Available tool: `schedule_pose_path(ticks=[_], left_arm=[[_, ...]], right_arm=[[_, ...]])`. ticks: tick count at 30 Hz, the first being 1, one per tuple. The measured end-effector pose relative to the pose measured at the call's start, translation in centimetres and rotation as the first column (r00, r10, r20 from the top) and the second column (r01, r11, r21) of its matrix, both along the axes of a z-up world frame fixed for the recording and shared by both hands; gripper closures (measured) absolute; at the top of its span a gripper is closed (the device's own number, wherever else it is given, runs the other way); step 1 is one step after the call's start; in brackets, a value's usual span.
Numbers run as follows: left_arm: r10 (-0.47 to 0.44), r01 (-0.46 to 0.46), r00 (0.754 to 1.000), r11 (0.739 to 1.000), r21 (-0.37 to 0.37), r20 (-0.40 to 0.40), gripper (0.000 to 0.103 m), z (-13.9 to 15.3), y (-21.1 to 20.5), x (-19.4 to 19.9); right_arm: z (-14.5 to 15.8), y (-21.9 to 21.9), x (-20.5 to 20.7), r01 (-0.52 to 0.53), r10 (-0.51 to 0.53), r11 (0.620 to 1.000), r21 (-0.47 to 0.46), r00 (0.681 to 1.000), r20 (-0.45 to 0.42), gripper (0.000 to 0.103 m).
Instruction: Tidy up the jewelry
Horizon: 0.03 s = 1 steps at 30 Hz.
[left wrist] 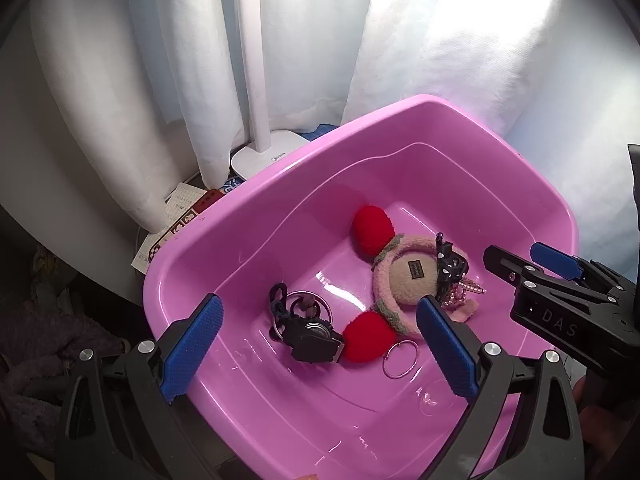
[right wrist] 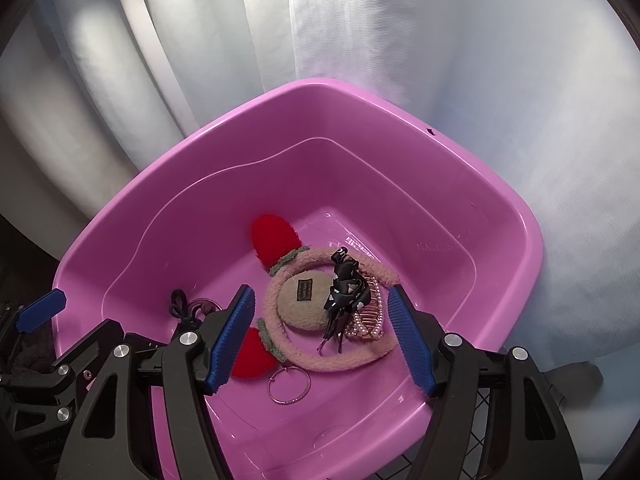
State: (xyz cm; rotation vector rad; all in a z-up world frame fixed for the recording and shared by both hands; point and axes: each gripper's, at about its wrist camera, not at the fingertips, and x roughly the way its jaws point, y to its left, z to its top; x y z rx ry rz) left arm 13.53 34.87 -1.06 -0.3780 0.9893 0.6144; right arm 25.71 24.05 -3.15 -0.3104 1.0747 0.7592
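Observation:
A pink basin (left wrist: 400, 112) (right wrist: 360, 92) holds the jewelry. In it lie a fuzzy pink headband (right wrist: 332, 360) with red pompoms (left wrist: 372, 228), a beige puff (right wrist: 304, 304), a black ribbon clip (right wrist: 346, 284) on a pearl claw clip (right wrist: 370, 316), a thin hoop (left wrist: 400, 360), a black watch (left wrist: 314, 338) and a dark hair tie (left wrist: 278, 300). My left gripper (left wrist: 320, 344) hangs open over the watch and the lower pompom. My right gripper (right wrist: 320, 336) (left wrist: 524, 260) is open above the puff and clips, its pads touching nothing.
White curtains (left wrist: 460, 40) hang behind the basin. A white lamp base (left wrist: 268, 152) and printed papers (left wrist: 176, 216) sit past its far left rim. Dark fabric (left wrist: 40, 340) lies at the left. Wire mesh (right wrist: 480, 400) shows under the basin's near right corner.

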Motion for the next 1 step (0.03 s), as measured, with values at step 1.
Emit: schedule_pose_path(ticks=[1], left_arm=[[0.002, -0.002, 1.000, 1.000, -0.001, 0.000, 0.008, 0.00, 0.05, -0.03]], right_arm=[[0.05, -0.02, -0.05, 0.001, -0.001, 1.000, 0.000, 1.000, 0.001, 0.037]])
